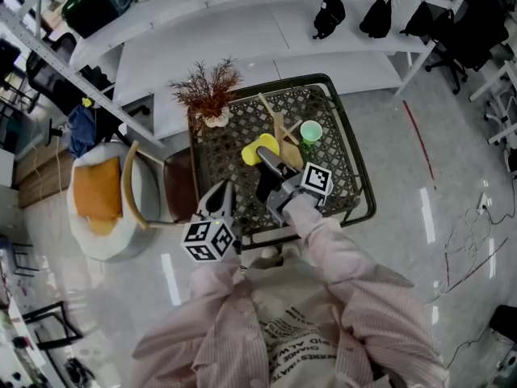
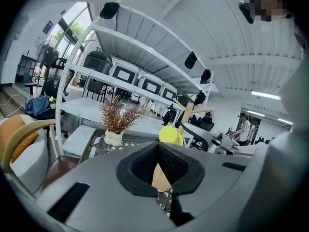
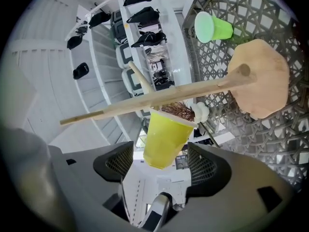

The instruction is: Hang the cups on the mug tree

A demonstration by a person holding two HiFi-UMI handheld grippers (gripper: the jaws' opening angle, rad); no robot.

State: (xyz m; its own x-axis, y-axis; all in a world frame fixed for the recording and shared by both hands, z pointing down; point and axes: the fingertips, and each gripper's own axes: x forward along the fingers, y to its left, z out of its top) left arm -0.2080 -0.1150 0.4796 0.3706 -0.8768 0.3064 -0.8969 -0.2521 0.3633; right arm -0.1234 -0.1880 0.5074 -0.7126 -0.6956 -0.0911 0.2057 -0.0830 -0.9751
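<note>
A wooden mug tree stands on a dark wire-mesh table. In the right gripper view its stem runs across the picture from the flat base. A yellow cup hangs on the tree with its rim at the stem, also seen as the yellow cup. My right gripper is open; the cup sits between its jaws with a gap on each side. A green cup lies on the mesh beyond the tree. My left gripper hovers at the table's near edge, shut and empty.
A dried plant in a white pot stands at the table's far left corner. A chair with an orange cushion is left of the table. White shelving with black bags runs behind.
</note>
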